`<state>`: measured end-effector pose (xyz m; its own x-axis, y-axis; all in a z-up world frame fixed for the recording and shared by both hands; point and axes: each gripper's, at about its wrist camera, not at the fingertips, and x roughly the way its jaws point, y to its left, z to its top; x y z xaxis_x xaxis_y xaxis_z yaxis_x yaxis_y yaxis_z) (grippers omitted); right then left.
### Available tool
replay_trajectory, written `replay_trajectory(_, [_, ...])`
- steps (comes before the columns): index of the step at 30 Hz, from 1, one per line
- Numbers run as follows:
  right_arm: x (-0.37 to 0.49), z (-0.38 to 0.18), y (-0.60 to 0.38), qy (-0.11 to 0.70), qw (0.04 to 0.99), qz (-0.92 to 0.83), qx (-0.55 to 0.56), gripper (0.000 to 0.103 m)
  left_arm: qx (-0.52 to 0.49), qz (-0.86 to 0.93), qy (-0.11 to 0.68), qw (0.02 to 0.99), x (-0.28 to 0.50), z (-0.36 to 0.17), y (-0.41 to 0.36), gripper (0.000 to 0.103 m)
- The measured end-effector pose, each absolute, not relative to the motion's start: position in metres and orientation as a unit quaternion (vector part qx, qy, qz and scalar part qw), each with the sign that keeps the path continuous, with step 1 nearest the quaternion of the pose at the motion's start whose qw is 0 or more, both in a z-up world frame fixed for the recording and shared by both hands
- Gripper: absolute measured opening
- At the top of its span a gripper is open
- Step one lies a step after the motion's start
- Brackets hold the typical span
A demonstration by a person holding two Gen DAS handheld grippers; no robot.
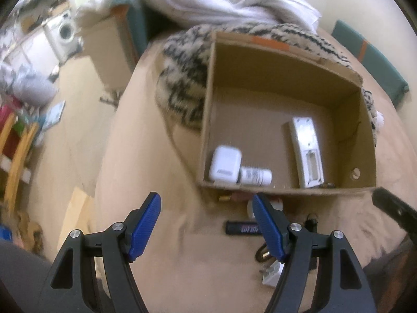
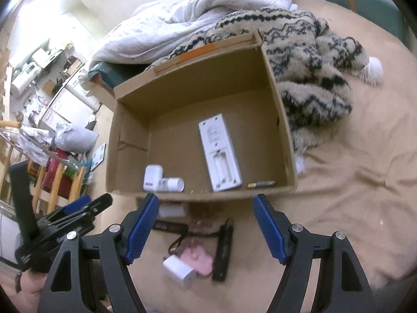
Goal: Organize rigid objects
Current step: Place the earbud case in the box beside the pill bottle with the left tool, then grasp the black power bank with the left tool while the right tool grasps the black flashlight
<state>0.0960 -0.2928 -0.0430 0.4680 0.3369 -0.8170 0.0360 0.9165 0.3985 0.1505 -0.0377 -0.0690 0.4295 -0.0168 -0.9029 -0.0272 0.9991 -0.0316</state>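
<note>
- Left wrist view: the left claw [image 1: 207, 224] points down at a beige bed sheet [image 1: 156, 156], its blue pads parted about halfway with nothing between them.
- Just ahead of the pads sits an open cardboard box [image 1: 208, 120] with a strip of orange tape [image 1: 271, 43] on its far rim.
- Inside, ahead and slightly left of the claw, a white charger [image 1: 225, 164] touches a small white bottle [image 1: 256, 176]; both carry grey print too blurred to read.
- Ahead and to the right, a white remote [image 1: 307, 151] lies back-up with its battery bay open.
- On the sheet beside the right pad lies a black battery [image 1: 241, 228]; its pale lettering cannot be read. Behind that finger a white plug [image 1: 272, 274] and a brass-coloured item show only in part.
- A black-and-cream fuzzy blanket [image 1: 182, 78] wraps the box's far side, with white bedding [image 1: 208, 0] beyond.
- Part of the right claw [image 1: 393, 208] shows as a black tip at the right edge.

- Right wrist view: the right claw [image 2: 206, 225] also points down, pads wide apart and holding nothing.
- The same box [image 2: 276, 91] is just ahead; in it are the charger [image 2: 152, 177], bottle [image 2: 173, 184], remote [image 2: 219, 154] and a gold-and-black battery [image 2: 260, 184] by the near wall. No label is legible.
- Between the pads, on the sheet, lie a white plug adapter [image 2: 179, 272], a pink item [image 2: 198, 259], a black stick-shaped thing [image 2: 224, 250] and a dark battery [image 2: 169, 226] with unreadable print.
- The left claw [image 2: 75, 208] sits to the left; how far it is open cannot be told from this view.
</note>
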Motion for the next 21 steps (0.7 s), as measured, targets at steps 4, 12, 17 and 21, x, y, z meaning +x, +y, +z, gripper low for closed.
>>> replay_trajectory(4, [0.088,-0.05,-0.284,0.524,0.824,0.107,0.184,0.079,-0.048,0.016,0.547,0.836,0.145,-0.076,-0.028,0.07])
replay_trajectory(12, [0.083,-0.071,-0.277,0.562,0.794,0.113,0.204,0.079,-0.056,0.028,0.559,0.827,0.142,-0.084,-0.023,0.07])
replay_trajectory(17, [0.084,-0.096,-0.283,0.599,0.753,0.108,0.251,0.079,-0.067,0.03,0.579,0.812,0.146,-0.096,-0.021,0.07])
replay_trajectory(21, [0.086,-0.11,-0.285,0.617,0.731,0.096,0.275,0.079,-0.049,0.019,0.6,0.798,0.15,-0.113,-0.036,0.07])
